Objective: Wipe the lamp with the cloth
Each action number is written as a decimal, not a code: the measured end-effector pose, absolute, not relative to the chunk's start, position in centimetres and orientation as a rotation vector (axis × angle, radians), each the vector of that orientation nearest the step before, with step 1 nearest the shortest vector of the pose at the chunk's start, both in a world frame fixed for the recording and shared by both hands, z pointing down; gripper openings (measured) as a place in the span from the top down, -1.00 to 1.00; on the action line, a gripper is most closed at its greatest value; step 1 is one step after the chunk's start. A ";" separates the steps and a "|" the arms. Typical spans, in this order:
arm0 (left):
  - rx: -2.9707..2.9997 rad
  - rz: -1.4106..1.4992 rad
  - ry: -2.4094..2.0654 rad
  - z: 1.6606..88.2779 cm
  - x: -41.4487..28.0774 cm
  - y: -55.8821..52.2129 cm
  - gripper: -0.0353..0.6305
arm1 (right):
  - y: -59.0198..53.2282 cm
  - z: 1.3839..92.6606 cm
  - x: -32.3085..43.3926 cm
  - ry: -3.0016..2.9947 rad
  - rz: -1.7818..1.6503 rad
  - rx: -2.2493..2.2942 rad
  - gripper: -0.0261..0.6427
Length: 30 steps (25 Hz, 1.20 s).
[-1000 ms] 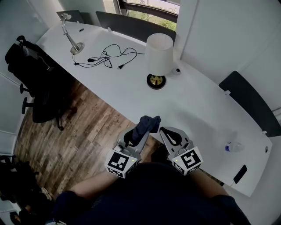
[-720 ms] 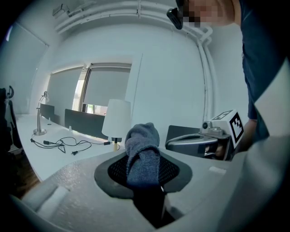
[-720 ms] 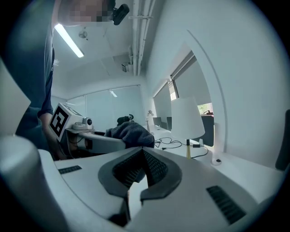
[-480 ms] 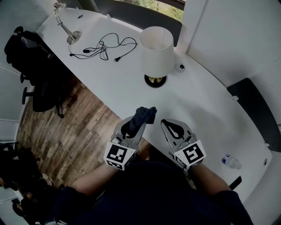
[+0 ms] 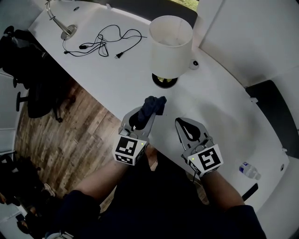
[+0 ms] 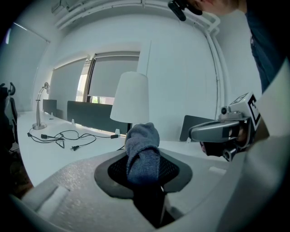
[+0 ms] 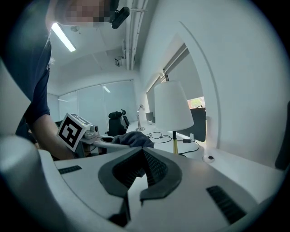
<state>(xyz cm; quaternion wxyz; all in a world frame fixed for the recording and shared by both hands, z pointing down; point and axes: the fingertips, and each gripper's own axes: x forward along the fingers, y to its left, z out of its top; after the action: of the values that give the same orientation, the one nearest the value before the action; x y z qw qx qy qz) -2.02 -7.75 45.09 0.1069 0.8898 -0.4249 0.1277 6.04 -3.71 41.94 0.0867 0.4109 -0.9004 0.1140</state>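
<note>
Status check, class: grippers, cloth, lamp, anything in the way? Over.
Left gripper shut on cloth. Right gripper shut, empty. Lamp upright on desk, cloth short of it. Nothing between.

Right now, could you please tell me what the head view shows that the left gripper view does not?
Only the head view shows the water bottle and the marker cube on the left gripper. Only the left gripper view shows the ceiling rails and the camera on the person's head. Both show the white lamp, the dark cloth clamped in the left gripper, the black cable, the silver desk lamp and the right gripper.
</note>
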 end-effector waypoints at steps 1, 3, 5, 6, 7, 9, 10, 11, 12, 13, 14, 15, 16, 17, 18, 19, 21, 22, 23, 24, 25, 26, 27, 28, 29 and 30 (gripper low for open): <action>2.622 0.375 -1.250 45.5 -2.0 -8.4 0.54 | -4.0 42.2 6.0 -2.677 0.345 1.237 0.89; 2.629 0.377 -1.248 46.3 -2.1 -9.9 0.54 | -4.9 42.8 6.0 -2.666 0.351 1.268 0.89; 2.636 0.382 -1.250 47.2 -2.2 -11.4 0.54 | -5.7 43.4 5.8 -2.658 0.356 1.290 0.89; 2.638 0.385 -1.253 47.7 -2.3 -12.2 0.54 | -6.0 43.8 5.7 -2.654 0.361 1.300 0.89; 2.638 0.390 -1.257 48.1 -2.4 -12.9 0.54 | -6.4 44.2 5.6 -2.649 0.368 1.310 0.89; 2.641 0.404 -1.266 49.0 -2.7 -14.2 0.54 | -7.0 44.7 5.2 -2.647 0.372 1.324 0.89; 2.644 0.414 -1.270 49.5 -2.8 -14.9 0.54 | -7.2 44.9 5.0 -2.648 0.368 1.325 0.89; 2.647 0.426 -1.275 49.9 -2.9 -15.5 0.54 | -7.4 45.0 4.8 -2.649 0.363 1.323 0.90; 2.651 0.438 -1.281 50.3 -3.1 -16.2 0.54 | -7.5 45.1 4.6 -2.651 0.355 1.320 0.90; 2.656 0.449 -1.288 50.7 -3.3 -17.0 0.54 | -7.6 45.2 4.4 -2.651 0.348 1.318 0.89; 2.660 0.460 -1.296 51.0 -3.5 -17.7 0.54 | -7.6 45.3 4.3 -2.650 0.343 1.319 0.90; 2.665 0.470 -1.303 51.3 -3.6 -18.5 0.54 | -7.6 45.5 4.3 -2.646 0.342 1.321 0.89; 2.670 0.480 -1.309 51.6 -3.8 -19.2 0.54 | -7.4 45.7 4.3 -2.639 0.346 1.324 0.89; 2.676 0.491 -1.313 51.8 -3.8 -19.9 0.54 | -7.3 46.0 4.4 -2.632 0.355 1.330 0.90; 2.682 0.501 -1.315 52.1 -3.8 -20.6 0.54 | -7.2 46.2 4.5 -2.626 0.368 1.340 0.89; 2.687 0.509 -1.316 52.3 -3.8 -21.3 0.54 | -7.1 46.5 4.6 -2.618 0.380 1.348 0.90; 2.700 0.523 -1.318 52.6 -3.6 -22.5 0.54 | -6.9 47.1 4.7 -2.605 0.399 1.353 0.89; 2.708 0.529 -1.319 52.7 -3.5 -23.0 0.54 | -6.8 47.4 4.7 -2.600 0.405 1.354 0.90; 2.715 0.535 -1.322 52.8 -3.3 -23.6 0.54 | -6.8 47.7 4.7 -2.597 0.412 1.354 0.89; 2.722 0.541 -1.325 52.9 -3.2 -24.2 0.54 | -6.8 47.9 4.8 -2.594 0.419 1.353 0.90; 2.729 0.547 -1.329 53.1 -3.1 -24.7 0.54 | -6.8 48.1 4.8 -2.590 0.427 1.351 0.90; 2.737 0.555 -1.331 53.3 -2.9 -25.3 0.54 | -6.9 48.2 4.8 -2.584 0.433 1.348 0.89; 2.745 0.564 -1.331 53.5 -2.8 -25.7 0.54 | -6.9 48.3 4.9 -2.580 0.432 1.346 0.90; 2.754 0.573 -1.329 53.8 -2.6 -26.1 0.54 | -7.0 48.3 4.9 -2.582 0.425 1.346 0.90; 2.762 0.584 -1.327 54.1 -2.4 -26.5 0.54 | -7.1 48.3 4.9 -2.586 0.419 1.346 0.89; 2.769 0.595 -1.325 54.4 -2.2 -26.9 0.54 | -7.2 48.4 4.9 -2.586 0.417 1.346 0.90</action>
<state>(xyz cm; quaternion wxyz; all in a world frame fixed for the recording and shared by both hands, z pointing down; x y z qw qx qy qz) -2.21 -26.87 54.40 0.0074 0.8855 -0.4237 0.1904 4.93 -7.16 48.42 0.0980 0.4547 -0.8740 0.1408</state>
